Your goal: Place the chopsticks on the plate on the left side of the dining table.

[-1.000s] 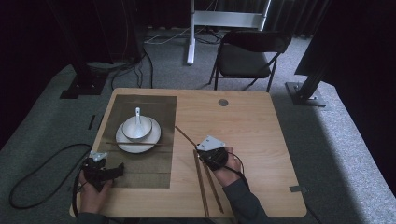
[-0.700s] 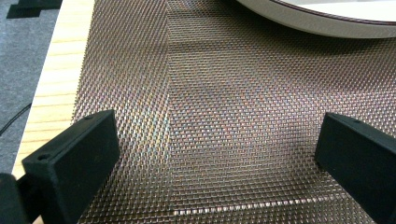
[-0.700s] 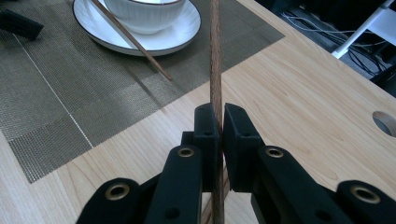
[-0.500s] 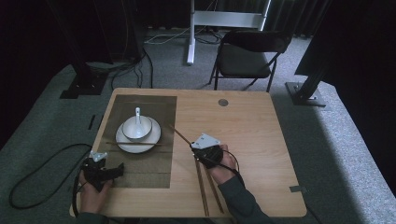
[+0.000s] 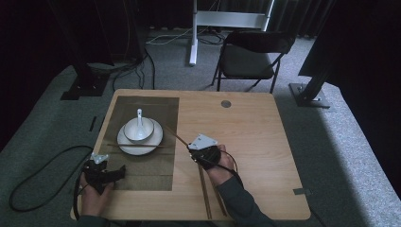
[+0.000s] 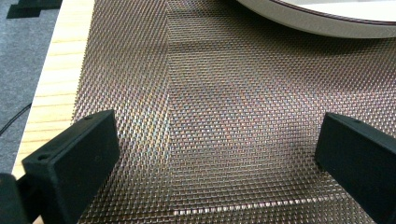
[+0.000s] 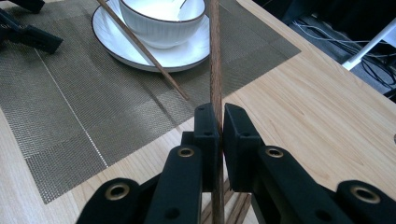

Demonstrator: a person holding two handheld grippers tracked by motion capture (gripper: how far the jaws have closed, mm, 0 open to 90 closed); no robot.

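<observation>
Since a second ago, our right gripper (image 5: 190, 147) drifts slightly left, jaws clamped on a chopstick (image 7: 215, 56). Our left gripper (image 6: 219, 154) rests open over the near-left placemat (image 6: 224, 93).

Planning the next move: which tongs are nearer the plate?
Left, narrowly. The left tongs lie open on the mat just below the plate; the right tongs, shut on a chopstick, are off to its right over bare table.

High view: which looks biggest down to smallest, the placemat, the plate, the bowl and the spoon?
1. placemat
2. plate
3. bowl
4. spoon
</observation>
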